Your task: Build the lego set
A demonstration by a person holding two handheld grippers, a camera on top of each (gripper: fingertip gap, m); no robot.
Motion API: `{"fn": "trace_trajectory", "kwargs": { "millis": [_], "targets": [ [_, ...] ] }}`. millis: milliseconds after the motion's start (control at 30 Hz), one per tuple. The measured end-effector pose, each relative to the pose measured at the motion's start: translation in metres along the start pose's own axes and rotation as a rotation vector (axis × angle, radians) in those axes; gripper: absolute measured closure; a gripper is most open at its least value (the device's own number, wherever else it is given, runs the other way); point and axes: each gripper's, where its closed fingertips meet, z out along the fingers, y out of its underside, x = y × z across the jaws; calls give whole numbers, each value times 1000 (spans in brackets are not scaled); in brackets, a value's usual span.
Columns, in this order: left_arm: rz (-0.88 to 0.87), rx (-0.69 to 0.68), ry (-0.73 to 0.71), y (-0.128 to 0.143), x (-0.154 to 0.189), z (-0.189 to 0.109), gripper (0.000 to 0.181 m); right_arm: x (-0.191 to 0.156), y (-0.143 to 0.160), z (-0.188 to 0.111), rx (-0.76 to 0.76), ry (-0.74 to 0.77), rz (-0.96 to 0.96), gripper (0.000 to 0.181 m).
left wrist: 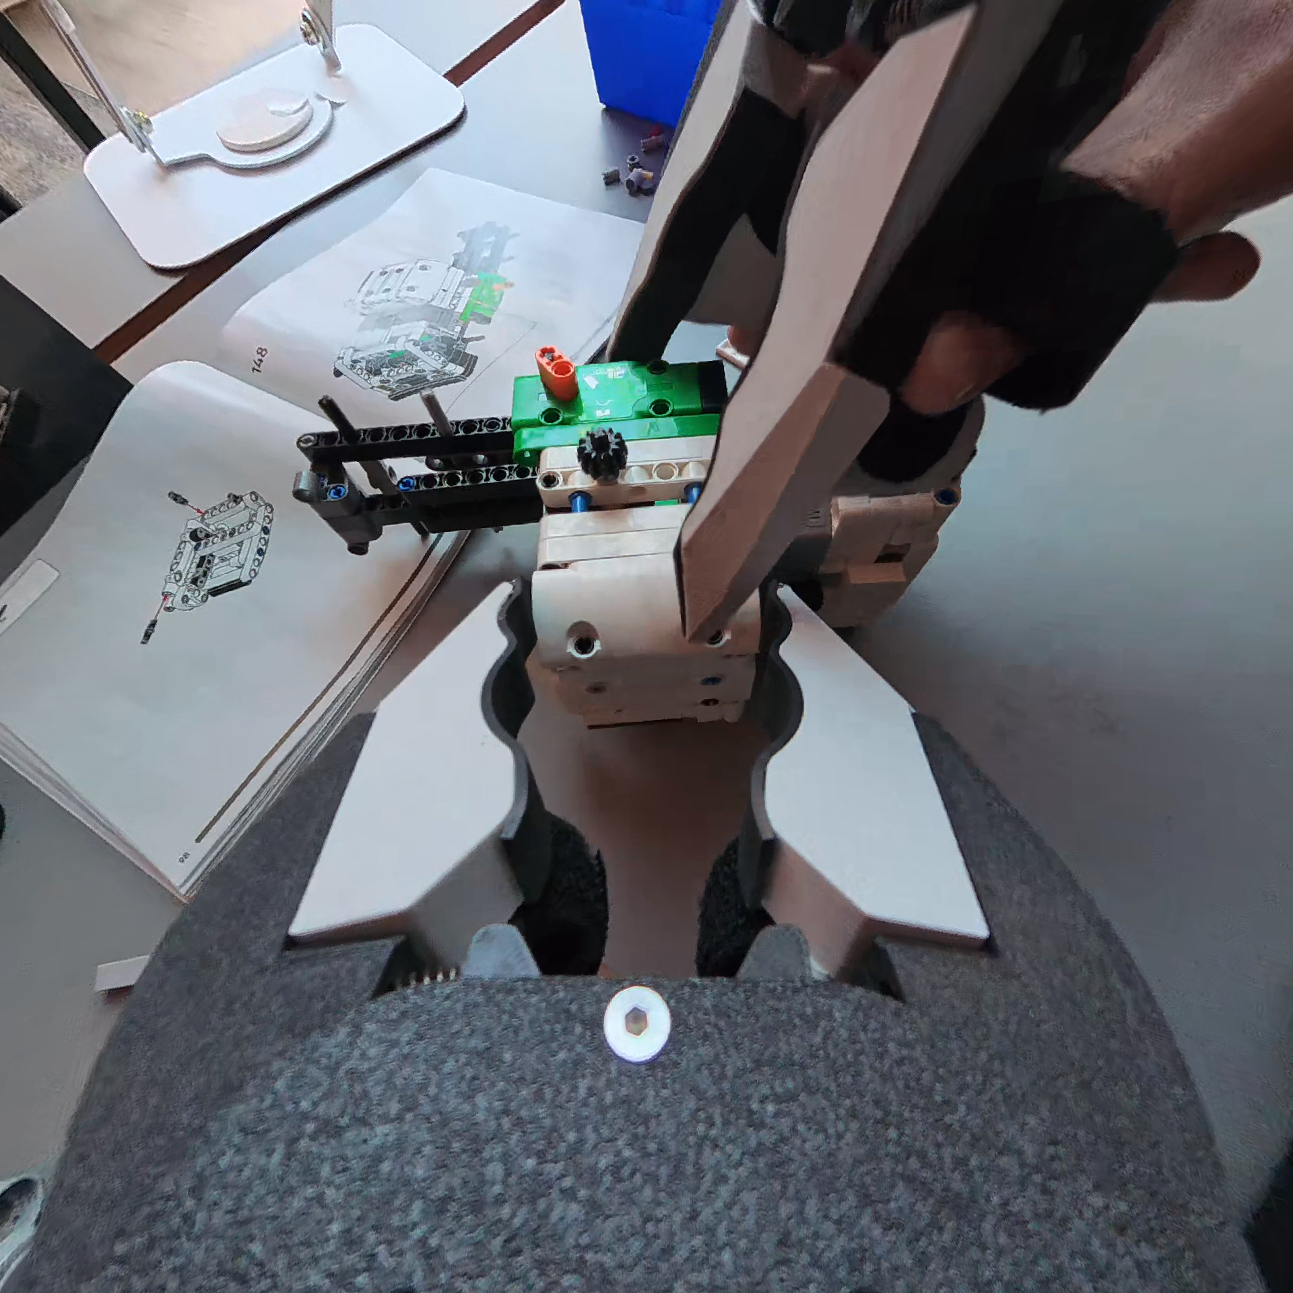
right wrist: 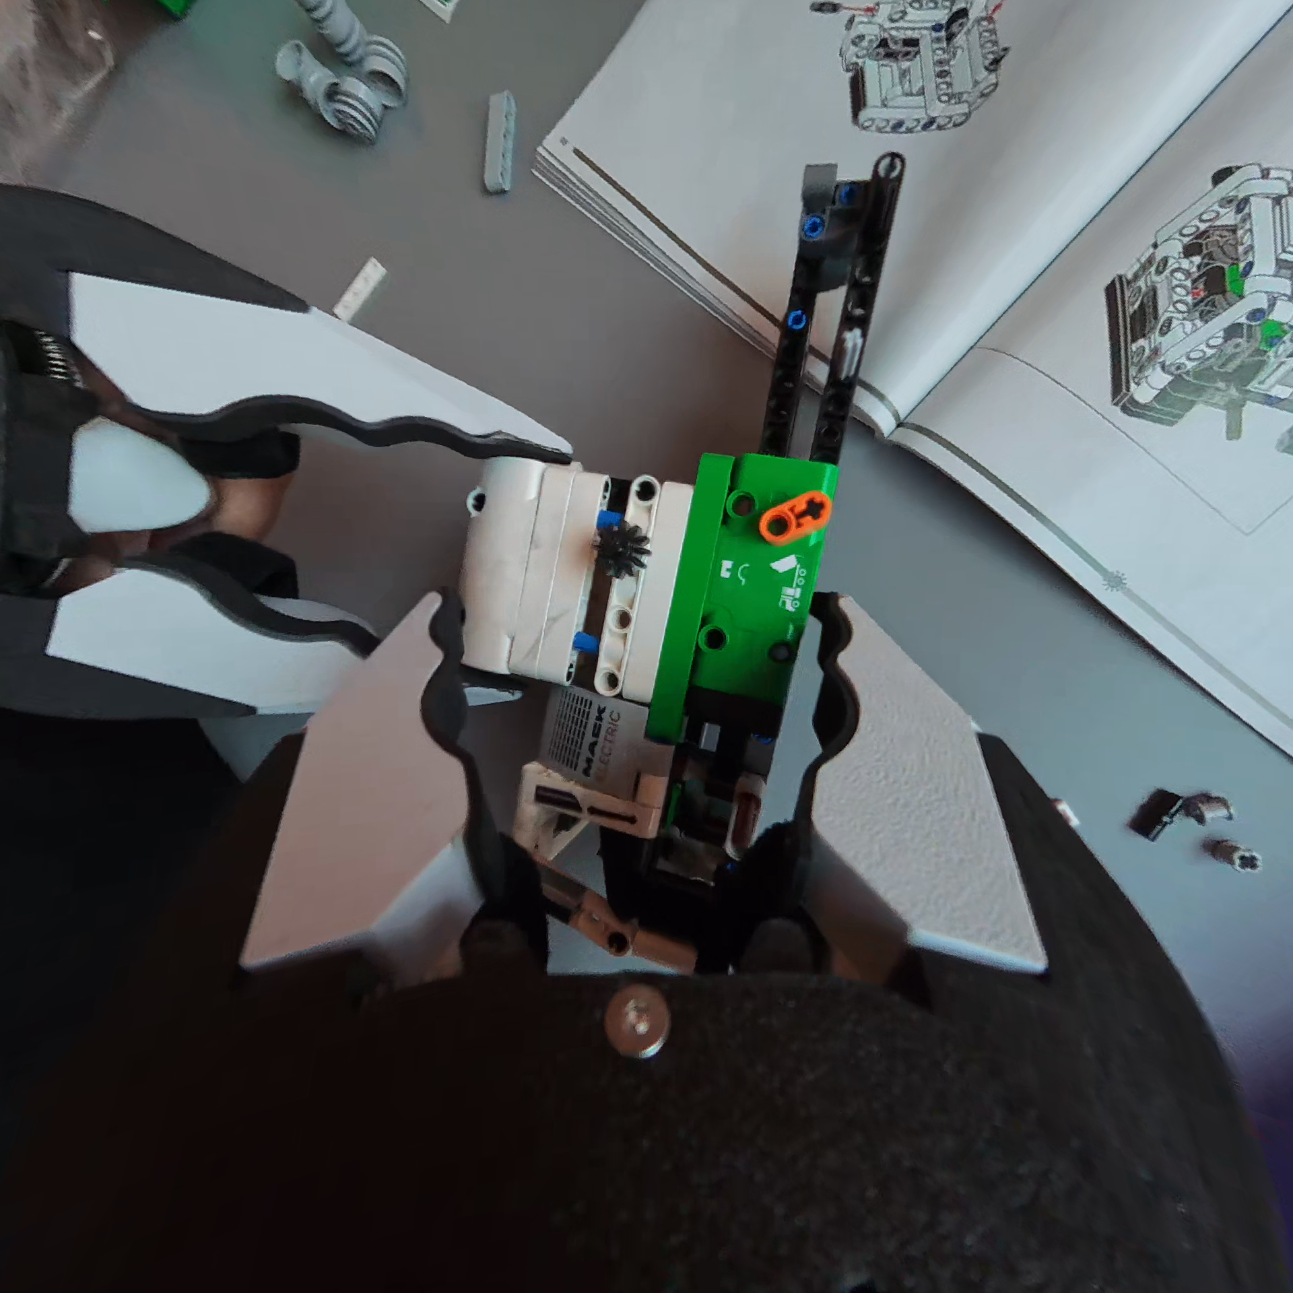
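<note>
The partly built lego model [left wrist: 630,532] has a white block end, a green housing [right wrist: 735,595] with a small orange piece [right wrist: 794,518], a black gear [right wrist: 619,549] and two long black beams [left wrist: 420,455] sticking out over the booklet. My left gripper [left wrist: 644,616] is shut on the model's white end. My right gripper [right wrist: 633,616] is shut across the white and green body. In the left wrist view one of its fingers [left wrist: 769,455] comes down from the upper right. In the right wrist view the left gripper [right wrist: 539,574] clamps the white end from the left.
An open instruction booklet [left wrist: 210,595] lies on the grey table beneath the beams; it also shows in the right wrist view [right wrist: 979,245]. A blue bin [left wrist: 644,56], a white stand base [left wrist: 280,140] and small loose parts [left wrist: 633,171] lie farther off. Grey parts [right wrist: 350,84], a grey beam [right wrist: 500,140] and dark pins [right wrist: 1189,818] lie around. Left and right tips are no more than a few centimetres apart. The grey beam [right wrist: 500,140] is about 20 cm from both grippers' fingertips.
</note>
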Motion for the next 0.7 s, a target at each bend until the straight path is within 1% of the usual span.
{"fn": "trace_trajectory", "kwargs": {
  "millis": [100, 233, 433, 700],
  "targets": [
    [25, 7, -12, -1, 1, 2, 118, 1, 5, 8, -58, 80, -20, 71],
    [43, 1, -19, 2, 0, 4, 117, 2, 8, 17, -102, 136, -13, 69],
    [24, -1, -20, 2, -1, 5, 118, 3, 9, 17, -125, 148, 10, 73],
    [73, 23, 20, 1, 0, 6, 117, 3, 9, 17, -123, 155, 14, 74]
  ]
}}
